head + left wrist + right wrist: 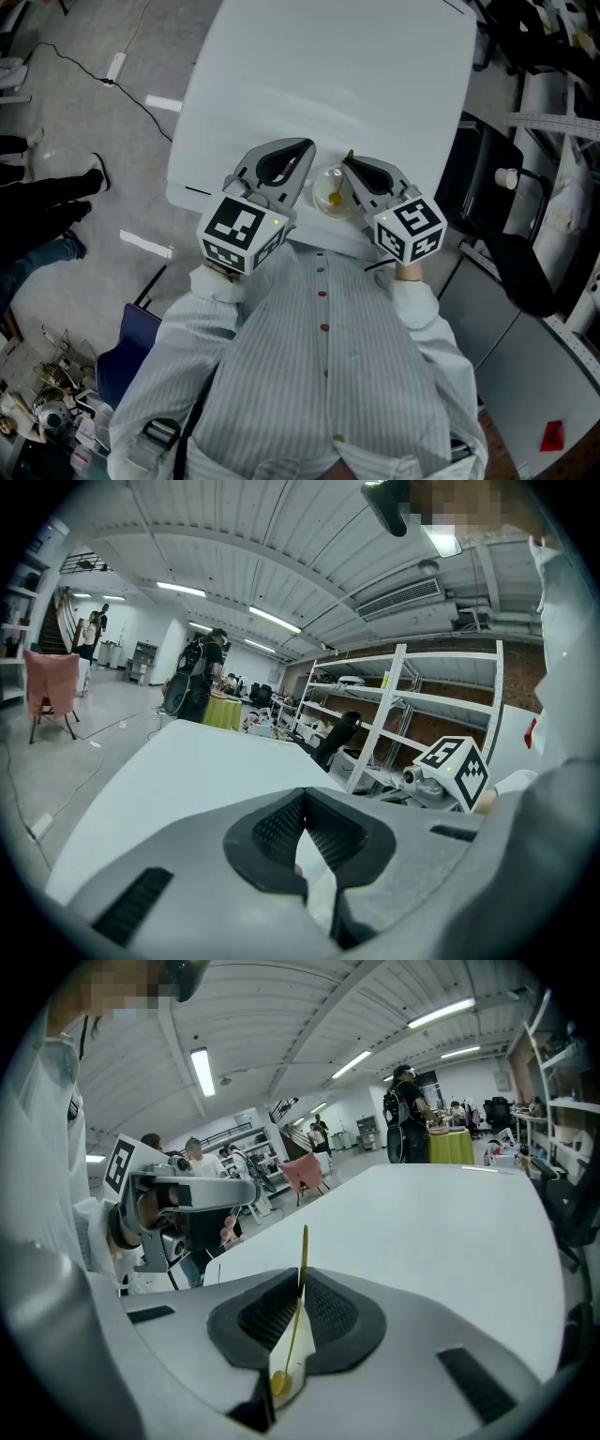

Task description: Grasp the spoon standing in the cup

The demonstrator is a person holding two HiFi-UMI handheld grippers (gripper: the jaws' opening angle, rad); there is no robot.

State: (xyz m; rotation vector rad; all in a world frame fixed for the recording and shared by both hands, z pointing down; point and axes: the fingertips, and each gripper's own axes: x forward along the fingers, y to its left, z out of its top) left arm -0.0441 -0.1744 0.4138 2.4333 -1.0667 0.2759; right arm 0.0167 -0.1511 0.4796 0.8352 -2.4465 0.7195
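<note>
- The spoon [298,1307] is noted upright in the cup [319,183], which stands near the edge of the table [328,75] closest to the person.
- Right gripper [302,1277]: the jaws are closed narrowly on the spoon's thin yellow handle, with the spoon's bowl below the pads.
- Left gripper [305,797]: the jaws are together and nothing is seen gripped. It is held just beside the cup.
- The spoon is judged light, stiff and smooth, so likely slippery. It is best pinched flat on the handle, above the rim.
- The cup is judged light and easily tipped.

left tongs [303,803] shut; right tongs [301,1279] pinched together, both side by side
</note>
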